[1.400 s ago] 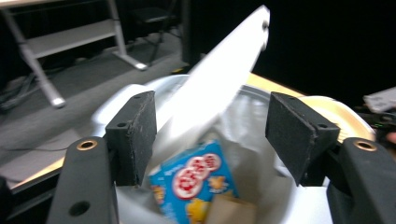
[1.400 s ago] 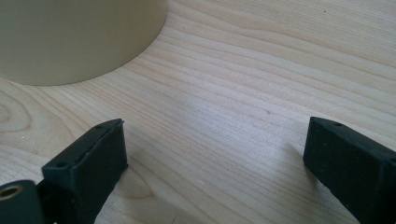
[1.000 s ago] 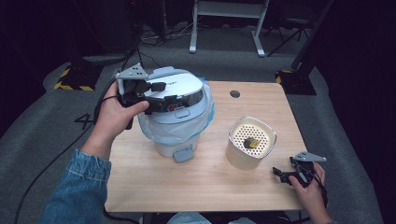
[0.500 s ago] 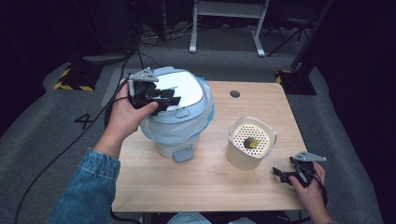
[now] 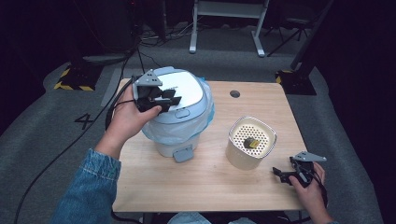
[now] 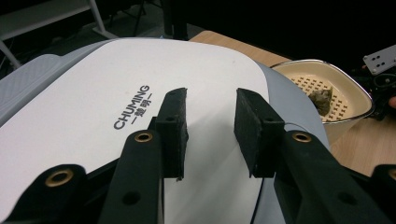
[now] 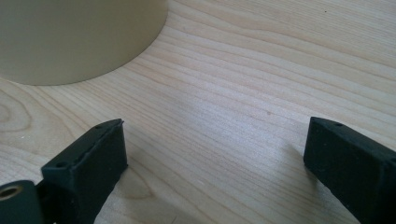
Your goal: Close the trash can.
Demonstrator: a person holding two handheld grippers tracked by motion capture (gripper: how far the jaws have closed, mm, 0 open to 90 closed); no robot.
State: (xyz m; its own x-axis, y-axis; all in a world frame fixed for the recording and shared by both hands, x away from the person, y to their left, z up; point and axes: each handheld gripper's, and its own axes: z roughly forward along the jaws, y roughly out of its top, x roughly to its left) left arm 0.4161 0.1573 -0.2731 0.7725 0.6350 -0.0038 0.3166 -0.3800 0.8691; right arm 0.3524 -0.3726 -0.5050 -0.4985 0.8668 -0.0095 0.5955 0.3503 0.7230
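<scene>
Two tools: left tool (image 5: pixel 159 99) over bin lid (image 5: pixel 184 91), narrowed, grasping nothing; right tool (image 5: pixel 292 171) released, parked on counter (image 5: pixel 219 182).

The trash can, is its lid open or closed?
Closed. The white lid lies flat on the trash can, with no gap at its edge. The left tool hovers just above it, holding nothing.

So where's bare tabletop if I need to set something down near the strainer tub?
Bare wood runs along the near edge of the table, from below the bin to the right gripper. The far right corner past the cable hole is free too. It is tight between bin and strainer tub; the left gripper hovers over the bin lid.
</scene>
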